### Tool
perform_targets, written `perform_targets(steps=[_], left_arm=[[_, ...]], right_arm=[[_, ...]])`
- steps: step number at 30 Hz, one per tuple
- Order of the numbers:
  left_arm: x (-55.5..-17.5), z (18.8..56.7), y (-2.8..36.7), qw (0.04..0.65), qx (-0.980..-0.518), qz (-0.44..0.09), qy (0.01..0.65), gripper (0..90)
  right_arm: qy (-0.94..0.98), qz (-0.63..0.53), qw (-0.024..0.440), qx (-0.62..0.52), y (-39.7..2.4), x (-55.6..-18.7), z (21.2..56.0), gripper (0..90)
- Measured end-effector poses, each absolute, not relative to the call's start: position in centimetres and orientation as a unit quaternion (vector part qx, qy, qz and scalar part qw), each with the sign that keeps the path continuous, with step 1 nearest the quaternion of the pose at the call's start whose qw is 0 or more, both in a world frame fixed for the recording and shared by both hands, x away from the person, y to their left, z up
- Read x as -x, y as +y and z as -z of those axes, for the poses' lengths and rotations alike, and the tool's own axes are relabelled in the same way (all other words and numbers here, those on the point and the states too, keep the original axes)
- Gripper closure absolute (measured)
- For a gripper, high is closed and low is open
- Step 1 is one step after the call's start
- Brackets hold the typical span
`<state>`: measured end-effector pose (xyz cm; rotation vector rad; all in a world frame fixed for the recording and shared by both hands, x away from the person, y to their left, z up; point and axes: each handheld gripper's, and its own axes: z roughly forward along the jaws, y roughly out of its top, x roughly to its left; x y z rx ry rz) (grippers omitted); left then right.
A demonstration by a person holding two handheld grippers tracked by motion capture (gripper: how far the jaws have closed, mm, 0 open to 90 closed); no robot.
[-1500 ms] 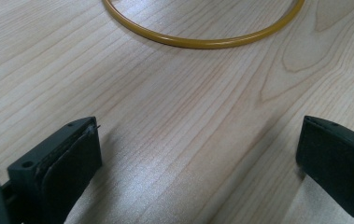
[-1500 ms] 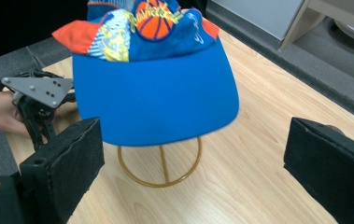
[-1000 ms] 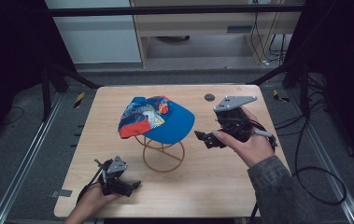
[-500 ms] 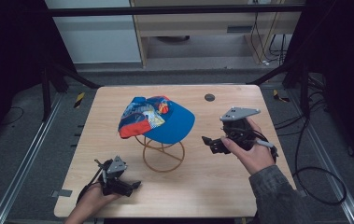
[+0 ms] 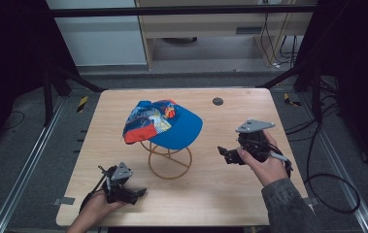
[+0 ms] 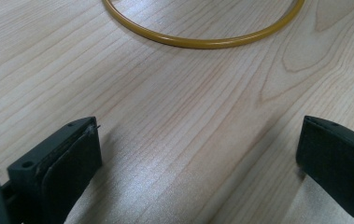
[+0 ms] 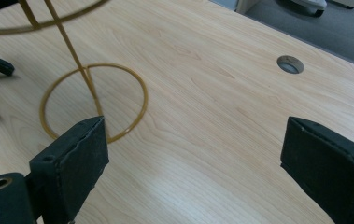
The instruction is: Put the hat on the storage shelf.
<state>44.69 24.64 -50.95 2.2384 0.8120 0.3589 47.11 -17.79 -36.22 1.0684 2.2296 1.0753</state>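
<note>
Right gripper [image 5: 226,155] has drawn back from the cap [image 5: 162,124] toward the table's [image 5: 230,204] near right side; left gripper [image 5: 140,193] unchanged.

Cap, blue with a red and patterned crown, sits on top of the yellow wire stand [image 5: 169,160] at mid-table, brim toward the right. Right gripper is held above the wood, well apart from the cap, jaws spread wide with nothing between them; its own view looks past them to the stand's ring base [image 7: 95,100] and a grommet hole [image 7: 290,64]. Left gripper rests low at the near left edge, jaws apart and empty, the ring base [image 6: 202,39] just ahead of them.
</note>
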Motion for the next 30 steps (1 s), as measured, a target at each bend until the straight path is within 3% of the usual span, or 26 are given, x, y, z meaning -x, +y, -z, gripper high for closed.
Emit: perform_targets(steps=[16,30], left_arm=[[-44.7,51.0,24.6,0.359,-0.868,-0.139,0.315,0.0],[-44.7,51.0,24.6,0.359,-0.867,-0.139,0.315,0.0]], right_arm=[[0.8,-0.378,0.219,-0.412,-19.5,-47.0,39.7,7.9],[0.784,-0.352,0.241,-0.451,-21.6,-49.4,43.4,8.4]])
